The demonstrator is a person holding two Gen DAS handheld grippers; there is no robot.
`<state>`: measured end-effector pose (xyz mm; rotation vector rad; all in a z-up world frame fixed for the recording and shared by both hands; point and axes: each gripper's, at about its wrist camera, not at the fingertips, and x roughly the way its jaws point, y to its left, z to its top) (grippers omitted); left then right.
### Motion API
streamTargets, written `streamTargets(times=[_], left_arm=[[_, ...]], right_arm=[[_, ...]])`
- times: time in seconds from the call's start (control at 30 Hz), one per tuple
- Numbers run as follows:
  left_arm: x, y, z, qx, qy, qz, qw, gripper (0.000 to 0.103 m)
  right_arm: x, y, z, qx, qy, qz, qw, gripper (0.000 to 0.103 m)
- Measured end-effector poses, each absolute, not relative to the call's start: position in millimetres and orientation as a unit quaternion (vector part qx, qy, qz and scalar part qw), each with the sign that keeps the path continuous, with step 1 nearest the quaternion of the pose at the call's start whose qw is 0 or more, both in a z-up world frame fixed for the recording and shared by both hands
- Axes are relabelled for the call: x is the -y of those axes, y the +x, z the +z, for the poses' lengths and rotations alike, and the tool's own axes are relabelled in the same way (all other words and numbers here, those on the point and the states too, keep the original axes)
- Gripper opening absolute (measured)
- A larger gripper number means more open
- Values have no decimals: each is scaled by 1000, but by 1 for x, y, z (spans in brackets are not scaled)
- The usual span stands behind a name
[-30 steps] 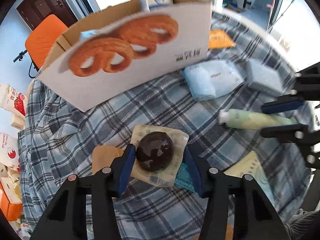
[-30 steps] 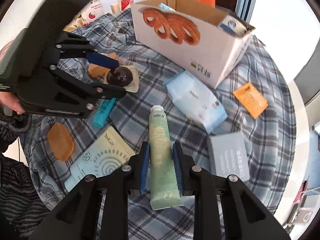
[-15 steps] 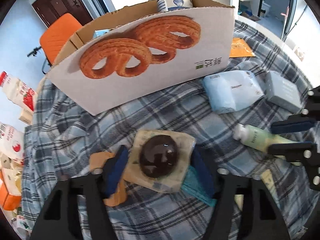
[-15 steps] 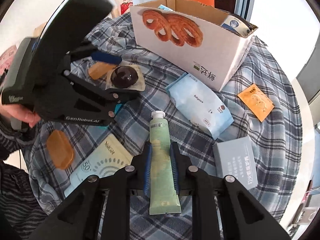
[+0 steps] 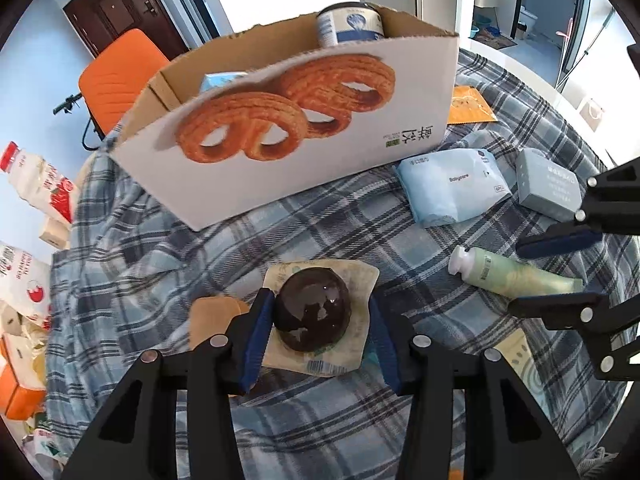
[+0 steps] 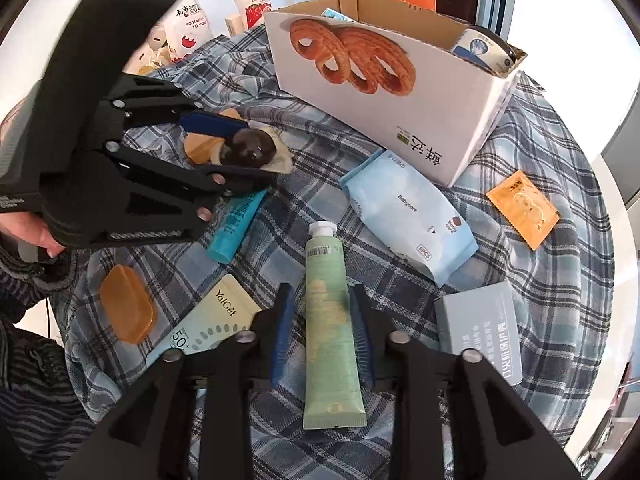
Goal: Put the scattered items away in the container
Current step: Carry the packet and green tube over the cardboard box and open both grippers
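Left gripper [image 5: 318, 330] tilted down, closing around dome packet [image 5: 316, 316] | right gripper [image 6: 322, 330] released, straddling tube [image 6: 330, 332]

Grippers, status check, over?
Left gripper closing round dark dome pack. Right gripper just opened, green tube lying loose between. Box unobstructed.

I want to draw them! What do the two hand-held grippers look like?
Each hand-held gripper, left and right, is black plastic with silver rivets and two fingers with dark blue pads. The left has faint white lettering. The sleeve is dark and striped.
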<state>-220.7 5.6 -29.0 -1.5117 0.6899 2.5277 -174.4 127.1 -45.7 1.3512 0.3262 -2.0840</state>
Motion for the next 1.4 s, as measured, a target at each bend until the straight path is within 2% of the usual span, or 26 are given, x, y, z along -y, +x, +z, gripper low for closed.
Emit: streamTargets(times=[0.07, 0.2, 0.23, 0.27, 0.3, 0.43, 0.77, 0.87, 1.17, 1.37, 1.4], left_arm=[[1, -215, -21, -234, -491, 838, 49, 50], [16, -208, 8, -239, -475, 847, 36, 50], [20, -206, 10, -238, -472, 848, 34, 50], [24, -207, 13, -237, -468, 851, 33, 50], [22, -209, 16, -236, -465, 853, 32, 50], [22, -213, 30, -219, -456, 862, 34, 50], [25, -250, 102, -172, -421, 890, 42, 50], [26, -271, 102, -150, -422, 894, 32, 50], [41, -317, 72, -101, -432, 896, 1, 50], [33, -322, 50, -140, -434, 890, -28, 51], [33, -321, 50, -142, -430, 891, -32, 58]], right_arm=[[-124, -173, -45, -132, 507, -792, 314, 44], [-118, -175, -48, -140, 505, -793, 309, 43], [-117, -177, -50, -141, 509, -793, 304, 40], [-117, -179, -53, -140, 514, -792, 298, 26], [-118, -180, -55, -138, 519, -791, 293, 23], [-124, -182, -49, -120, 513, -803, 280, 22], [-140, -213, 82, -53, 401, -878, 256, 22], [-131, -242, 94, -29, 385, -889, 247, 22], [-106, -273, 80, -55, 360, -904, 225, 22], [-102, -281, 68, -61, 363, -902, 224, 22], [-100, -284, 65, -63, 365, -902, 223, 22]])
